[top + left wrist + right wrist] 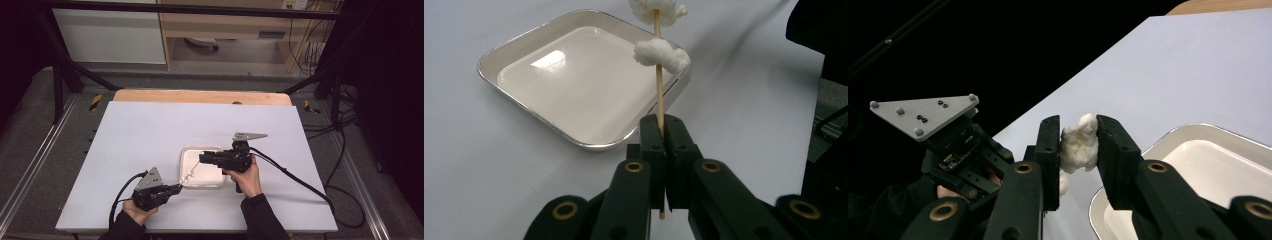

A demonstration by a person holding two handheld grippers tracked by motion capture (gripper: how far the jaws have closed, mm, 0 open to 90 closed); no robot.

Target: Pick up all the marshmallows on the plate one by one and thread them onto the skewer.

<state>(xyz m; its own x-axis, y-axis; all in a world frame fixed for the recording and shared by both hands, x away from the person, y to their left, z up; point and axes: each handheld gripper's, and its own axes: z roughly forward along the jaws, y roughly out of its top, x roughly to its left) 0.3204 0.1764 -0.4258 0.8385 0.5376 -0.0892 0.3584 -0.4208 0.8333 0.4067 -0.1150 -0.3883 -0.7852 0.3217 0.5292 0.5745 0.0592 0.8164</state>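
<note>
White cotton wad (1079, 144) pinched in my right tongs (1078, 150), wooden skewer (658, 85) clamped in my left tongs (665, 131) beside the tray (524, 45), one wad (661, 54) left on it, so I judge roughly midway.

Overhead view; close fingers views; shared tray (186, 152)
</note>
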